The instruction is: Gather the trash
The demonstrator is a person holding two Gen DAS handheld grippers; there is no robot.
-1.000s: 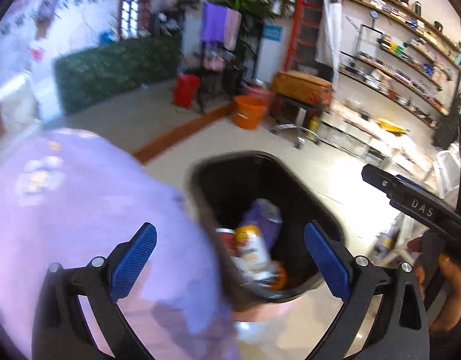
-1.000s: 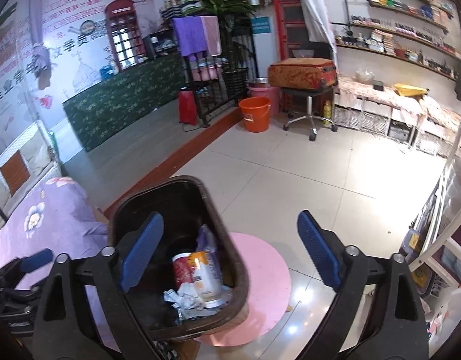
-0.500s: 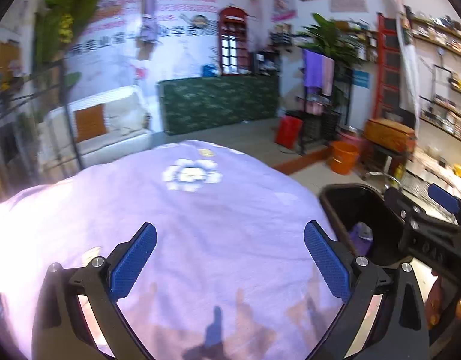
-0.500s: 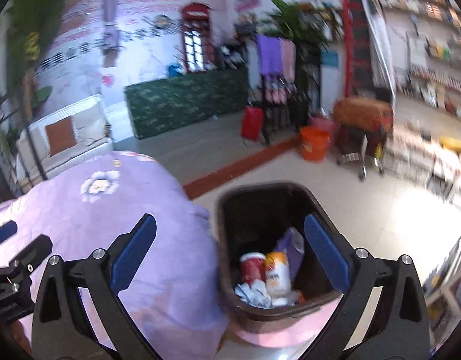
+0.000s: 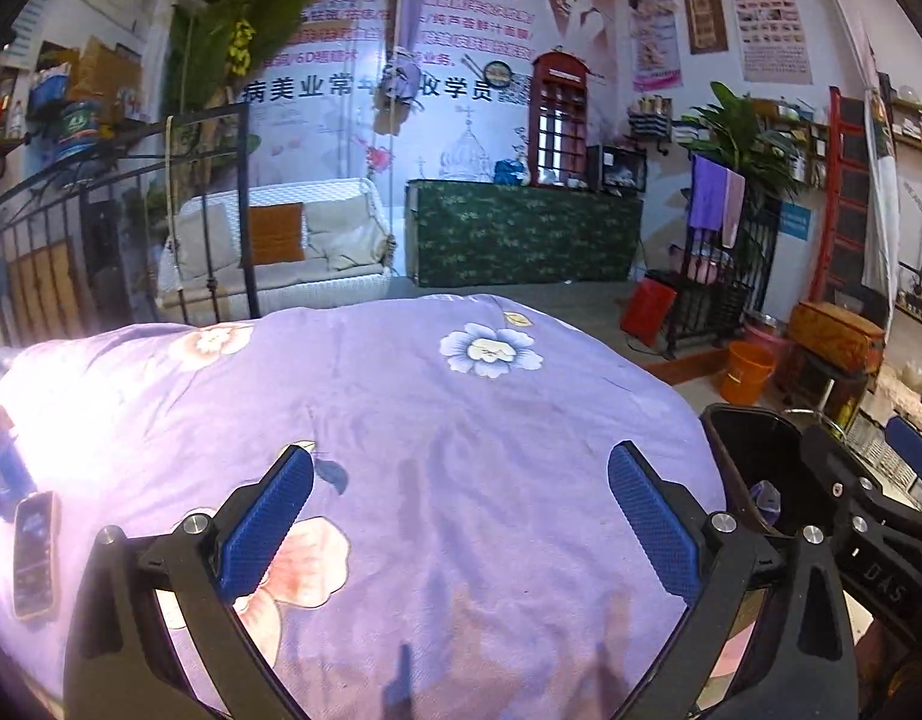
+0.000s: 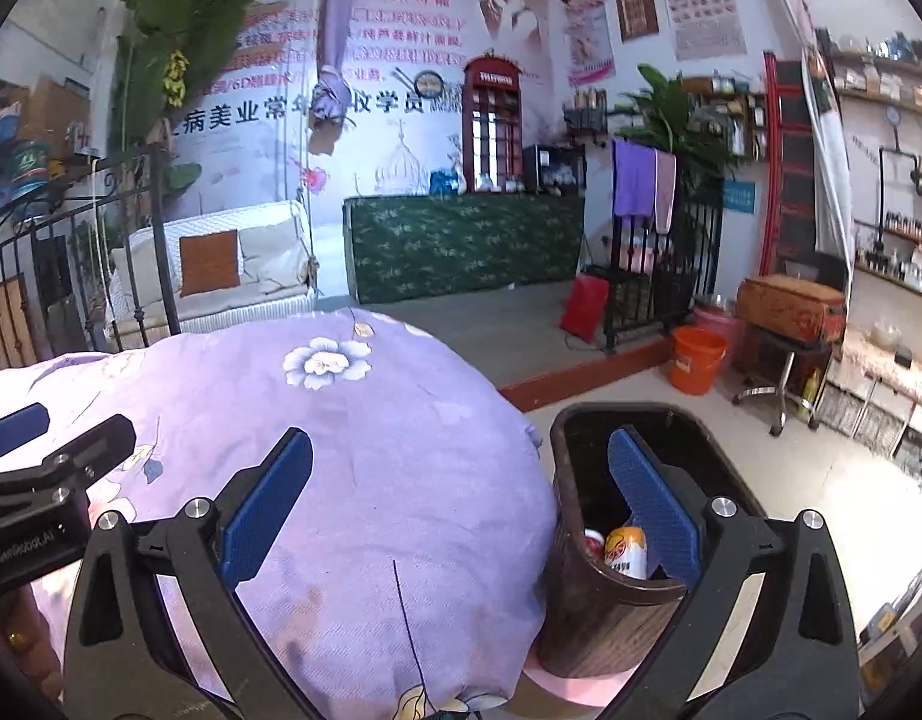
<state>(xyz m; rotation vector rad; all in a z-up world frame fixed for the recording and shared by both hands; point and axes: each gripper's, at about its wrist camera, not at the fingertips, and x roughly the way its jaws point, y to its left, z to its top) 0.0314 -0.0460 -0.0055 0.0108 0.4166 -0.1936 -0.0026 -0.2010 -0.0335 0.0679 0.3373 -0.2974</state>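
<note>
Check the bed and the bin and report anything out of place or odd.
One thing stands out: a phone-like device lies on the purple floral bedspread near its left edge, beside some glare-washed blue items I cannot identify. The trash bin stands upright beside the bed, cans inside, nothing spilled.

Bed (image 5: pixel 461 420) covered by purple floral quilt. A phone (image 5: pixel 36 555) lies on it, lower left of frame. Dark bin (image 6: pixel 586 612) stands on floor (image 6: pixel 790 480) beside bed.

Both tongs have swung left, away from the bin (image 6: pixel 610 594). The left tongs (image 5: pixel 461 516), above the bin a second ago, now hang over the bed (image 5: pixel 461 420); the right tongs (image 6: pixel 458 507) straddle the bed's edge and the bin's rim.
</note>
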